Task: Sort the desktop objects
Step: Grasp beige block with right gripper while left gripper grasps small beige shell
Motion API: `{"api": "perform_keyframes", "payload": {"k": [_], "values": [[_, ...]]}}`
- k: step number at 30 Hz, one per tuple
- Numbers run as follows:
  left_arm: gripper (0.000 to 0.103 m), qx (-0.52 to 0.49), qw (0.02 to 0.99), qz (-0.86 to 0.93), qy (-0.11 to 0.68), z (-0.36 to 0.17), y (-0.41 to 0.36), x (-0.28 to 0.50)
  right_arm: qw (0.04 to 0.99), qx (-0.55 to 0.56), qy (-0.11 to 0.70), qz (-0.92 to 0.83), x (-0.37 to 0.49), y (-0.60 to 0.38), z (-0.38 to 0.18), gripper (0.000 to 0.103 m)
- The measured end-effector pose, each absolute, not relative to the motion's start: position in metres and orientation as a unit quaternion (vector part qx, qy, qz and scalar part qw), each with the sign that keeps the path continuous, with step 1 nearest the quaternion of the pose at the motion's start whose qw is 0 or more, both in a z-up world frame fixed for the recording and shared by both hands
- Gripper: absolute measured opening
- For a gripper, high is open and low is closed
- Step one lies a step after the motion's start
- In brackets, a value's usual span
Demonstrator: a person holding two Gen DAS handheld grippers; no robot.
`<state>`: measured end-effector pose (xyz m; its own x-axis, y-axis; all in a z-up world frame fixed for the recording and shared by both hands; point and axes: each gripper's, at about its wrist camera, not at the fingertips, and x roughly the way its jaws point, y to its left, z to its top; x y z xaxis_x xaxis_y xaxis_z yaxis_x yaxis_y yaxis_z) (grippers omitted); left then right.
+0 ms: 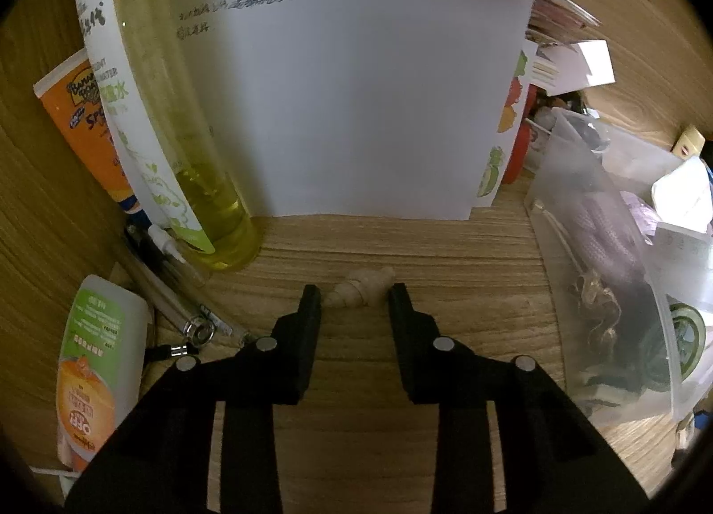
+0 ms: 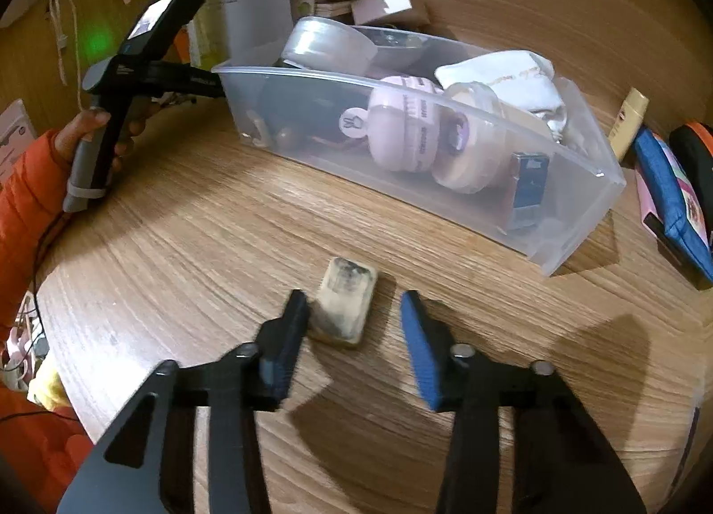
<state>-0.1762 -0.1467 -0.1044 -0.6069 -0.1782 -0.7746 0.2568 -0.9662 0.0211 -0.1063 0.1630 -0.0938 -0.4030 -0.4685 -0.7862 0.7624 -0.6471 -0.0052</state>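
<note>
**Inspector:** State of progress?

**Operator:** Partly done, in my judgement. The clear plastic bin (image 2: 575, 219) already holds tape rolls, a pink case and white cloth. Two items remain loose on the bench (image 2: 200, 255): a worn eraser (image 2: 345, 302) and a small shell-like piece (image 1: 358, 289).

**Inspector:** Your tools?

**Operator:** My left hand-held gripper (image 1: 355, 293) has its black fingers at either end of the shell piece, touching or very nearly; I cannot tell if they press it. My right hand-held gripper (image 2: 354, 313) is spread: the left pad is at the eraser's edge, the blue right pad is clear of it. Neither item is lifted.

**Inspector:** Materials?

**Operator:** The eraser is a cream rectangular block, rounded corners, smudged grey on top. The shell piece is pale, ridged, tapering. The bench is wood-grain, matte. The bin is translucent, rigid, thin-walled.
</note>
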Motion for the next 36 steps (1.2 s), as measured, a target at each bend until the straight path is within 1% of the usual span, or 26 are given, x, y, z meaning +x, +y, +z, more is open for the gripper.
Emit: {"api": "perform_keyframes", "payload": {"k": [1, 2, 3, 13, 15, 20, 24, 26, 33, 35, 36], "values": [[0.016, 0.427, 0.117, -0.896, 0.047, -0.104, -0.146, -0.175, 0.378, 0.394, 0.186, -0.817, -0.105, 0.162, -0.094, 0.028], [0.008, 0.428, 0.113, -0.895, 0.045, -0.104, -0.145, -0.174, 0.378, 0.394, 0.186, -0.817, -0.105, 0.162, -0.094, 0.025], [0.008, 0.430, 0.109, -0.895, 0.047, -0.104, -0.144, -0.173, 0.378, 0.394, 0.185, -0.817, -0.106, 0.162, -0.093, 0.023], [0.009, 0.436, 0.095, -0.894, 0.044, -0.097, -0.140, -0.153, 0.379, 0.398, 0.173, -0.817, -0.107, 0.165, -0.093, 0.023], [0.011, 0.435, 0.099, -0.894, 0.037, -0.094, -0.139, -0.155, 0.380, 0.398, 0.171, -0.817, -0.109, 0.164, -0.093, 0.023], [0.024, 0.441, 0.103, -0.891, 0.031, -0.095, -0.136, -0.164, 0.381, 0.391, 0.162, -0.822, -0.109, 0.168, -0.086, 0.022], [0.026, 0.454, 0.099, -0.885, 0.034, -0.100, -0.134, -0.170, 0.380, 0.380, 0.158, -0.828, -0.110, 0.172, -0.077, 0.022], [0.030, 0.452, 0.102, -0.885, 0.034, -0.100, -0.133, -0.172, 0.378, 0.375, 0.155, -0.832, -0.111, 0.174, -0.072, 0.022], [0.030, 0.446, 0.104, -0.888, 0.039, -0.100, -0.135, -0.175, 0.376, 0.365, 0.147, -0.839, -0.113, 0.177, -0.066, 0.022], [0.019, 0.442, 0.101, -0.890, 0.038, -0.100, -0.134, -0.172, 0.373, 0.365, 0.147, -0.840, -0.114, 0.177, -0.065, 0.022], [0.017, 0.442, 0.102, -0.891, 0.032, -0.100, -0.132, -0.170, 0.372, 0.363, 0.145, -0.841, -0.114, 0.178, -0.064, 0.022]]}}
